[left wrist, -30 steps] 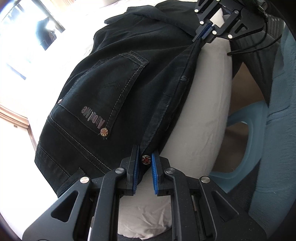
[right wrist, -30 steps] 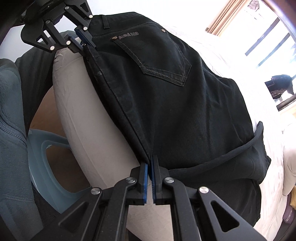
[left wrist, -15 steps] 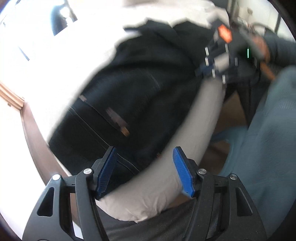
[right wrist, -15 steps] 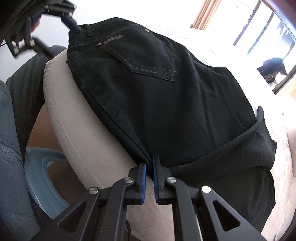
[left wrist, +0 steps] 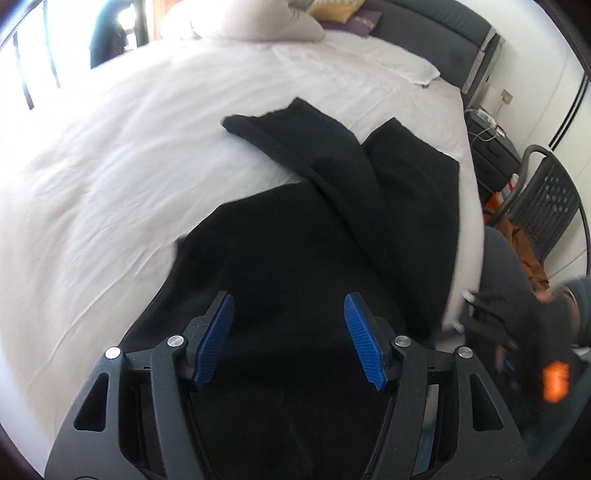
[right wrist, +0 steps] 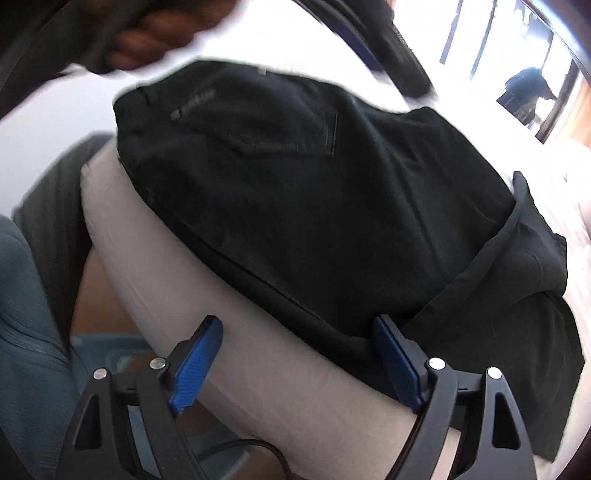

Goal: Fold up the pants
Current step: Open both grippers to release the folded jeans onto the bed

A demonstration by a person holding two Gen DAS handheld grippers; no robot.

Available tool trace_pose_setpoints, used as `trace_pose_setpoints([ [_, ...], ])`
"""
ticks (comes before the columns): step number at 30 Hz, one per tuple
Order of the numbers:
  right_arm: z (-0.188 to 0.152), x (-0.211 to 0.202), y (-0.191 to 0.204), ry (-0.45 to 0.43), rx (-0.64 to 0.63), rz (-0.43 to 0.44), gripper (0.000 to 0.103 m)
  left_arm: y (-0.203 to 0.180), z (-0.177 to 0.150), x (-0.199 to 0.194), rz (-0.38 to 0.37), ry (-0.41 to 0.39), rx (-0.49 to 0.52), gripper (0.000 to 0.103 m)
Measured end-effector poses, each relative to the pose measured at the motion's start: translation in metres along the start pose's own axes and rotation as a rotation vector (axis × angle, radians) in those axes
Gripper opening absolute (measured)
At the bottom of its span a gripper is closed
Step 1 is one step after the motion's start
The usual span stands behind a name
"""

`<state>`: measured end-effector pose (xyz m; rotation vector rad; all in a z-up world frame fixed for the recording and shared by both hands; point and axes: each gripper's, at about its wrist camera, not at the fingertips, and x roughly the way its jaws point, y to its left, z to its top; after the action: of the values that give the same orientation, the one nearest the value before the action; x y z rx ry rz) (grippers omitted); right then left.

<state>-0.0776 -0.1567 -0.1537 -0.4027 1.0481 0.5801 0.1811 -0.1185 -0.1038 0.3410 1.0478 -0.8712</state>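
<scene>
Black pants [left wrist: 332,229] lie on a white bed [left wrist: 110,177], near its edge. In the right wrist view the seat end, with a stitched back pocket [right wrist: 280,122] facing up, rests flat along the mattress side [right wrist: 229,314]. In the left wrist view the two legs stretch away across the sheet; one leg [left wrist: 295,136] lies crooked, crossing over the other, its hem turned toward the middle of the bed.

The left hand-held gripper [left wrist: 288,336] hovers above the dark cloth with its blue pads spread wide, holding nothing. The right hand-held gripper [right wrist: 295,362] is also spread wide and empty, its pads either side of the pants' near seam at the bed edge.

The garment appears folded lengthwise and laid down, with both tools free. The step in hand looks like a regrip between folds. The next move likely calls for straightening the crooked leg, then pinching the hems and carrying them toward the waistband.

A pillow [left wrist: 258,22] sits at the headboard.
</scene>
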Motion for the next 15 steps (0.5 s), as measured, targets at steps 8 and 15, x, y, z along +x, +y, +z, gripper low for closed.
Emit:
trace_pose_setpoints([
  [8,0.003,-0.059,-0.071,-0.207,0.305,0.100,0.084,0.036,0.028,0.093,-0.005,0.104,-0.087,0.056],
  [15,0.017,-0.089,-0.148,-0.273,0.489,-0.033,0.084,0.031,0.031,0.084,0.047,-0.007,-0.133,0.057],
])
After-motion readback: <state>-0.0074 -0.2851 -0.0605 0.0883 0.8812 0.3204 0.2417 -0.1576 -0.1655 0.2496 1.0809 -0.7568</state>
